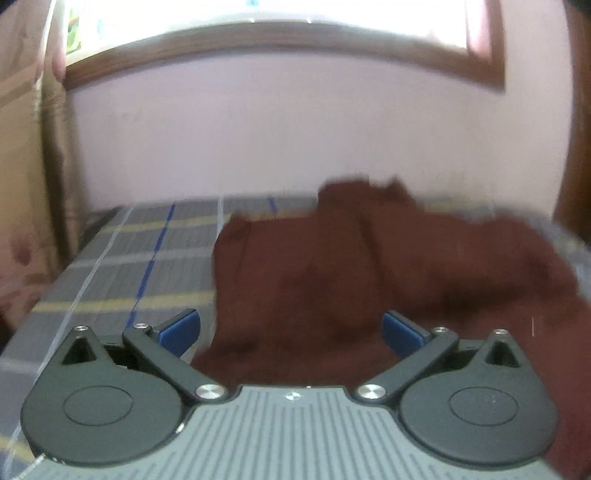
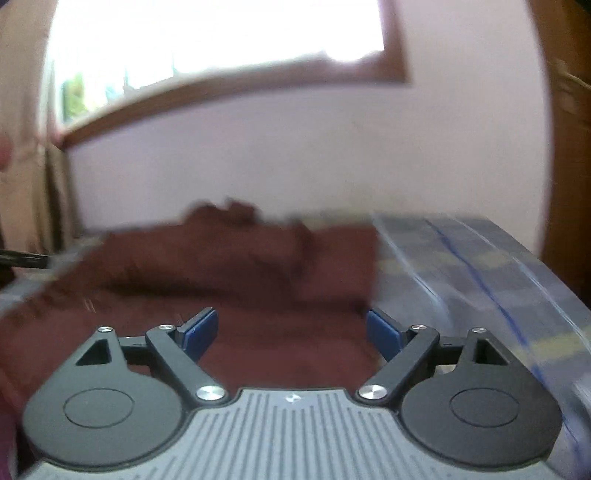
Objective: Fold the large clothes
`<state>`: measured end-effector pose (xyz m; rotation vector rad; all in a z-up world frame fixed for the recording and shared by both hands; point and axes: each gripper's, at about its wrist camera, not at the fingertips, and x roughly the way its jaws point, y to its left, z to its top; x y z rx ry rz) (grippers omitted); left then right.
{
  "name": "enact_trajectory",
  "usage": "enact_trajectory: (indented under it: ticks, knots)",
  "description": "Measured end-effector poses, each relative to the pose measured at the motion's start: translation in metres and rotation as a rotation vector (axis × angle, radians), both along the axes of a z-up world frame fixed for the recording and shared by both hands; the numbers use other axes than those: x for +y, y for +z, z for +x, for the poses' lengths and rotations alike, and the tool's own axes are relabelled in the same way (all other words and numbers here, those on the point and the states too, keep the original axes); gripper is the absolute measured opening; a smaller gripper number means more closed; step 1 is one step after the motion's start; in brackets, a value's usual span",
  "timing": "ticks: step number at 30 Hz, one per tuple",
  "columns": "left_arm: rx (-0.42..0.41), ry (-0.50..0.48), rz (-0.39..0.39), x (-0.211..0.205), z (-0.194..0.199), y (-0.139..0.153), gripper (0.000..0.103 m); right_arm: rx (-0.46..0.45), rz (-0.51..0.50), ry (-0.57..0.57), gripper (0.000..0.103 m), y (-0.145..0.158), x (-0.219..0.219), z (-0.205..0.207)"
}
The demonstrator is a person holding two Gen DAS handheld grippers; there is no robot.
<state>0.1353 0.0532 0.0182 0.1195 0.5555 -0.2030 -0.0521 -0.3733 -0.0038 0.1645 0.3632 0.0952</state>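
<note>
A large dark red-brown garment lies in a rumpled heap on a bed with a grey checked cover. In the left wrist view my left gripper hangs open over the garment's near left edge, its blue pads wide apart with nothing between them. The right wrist view shows the same garment, blurred, spreading left across the bed cover. My right gripper is open above the near right part of the cloth, and its blue pads hold nothing.
A pale pink wall with a wood-framed window stands behind the bed. A beige curtain hangs at the left. Dark wooden furniture rises at the right. A thin dark object shows at the left edge of the right wrist view.
</note>
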Motion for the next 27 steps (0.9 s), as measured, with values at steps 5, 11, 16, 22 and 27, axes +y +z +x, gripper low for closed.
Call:
enact_trajectory:
  ticks: [5,11,16,22,27]
  knots:
    - [0.089,0.026,-0.018,0.028,-0.045,-0.021,0.103,0.071,0.038,-0.072,0.08,-0.035,-0.015,-0.043]
    - [0.15,0.093,-0.092,0.064,-0.068,-0.041,0.099,0.131,0.173,-0.049,0.044,-0.056,-0.019,-0.045]
    - [0.195,0.106,-0.213,0.087,-0.086,-0.053,0.099,0.112,0.111,-0.073,0.025,-0.048,-0.005,-0.058]
    - [0.222,0.014,-0.232,0.097,-0.087,-0.06,0.103,0.123,0.079,-0.044,0.025,-0.042,0.002,-0.061]
    - [0.254,-0.079,-0.286,0.098,-0.093,-0.065,0.099,0.157,0.066,-0.013,0.025,-0.044,0.013,-0.057]
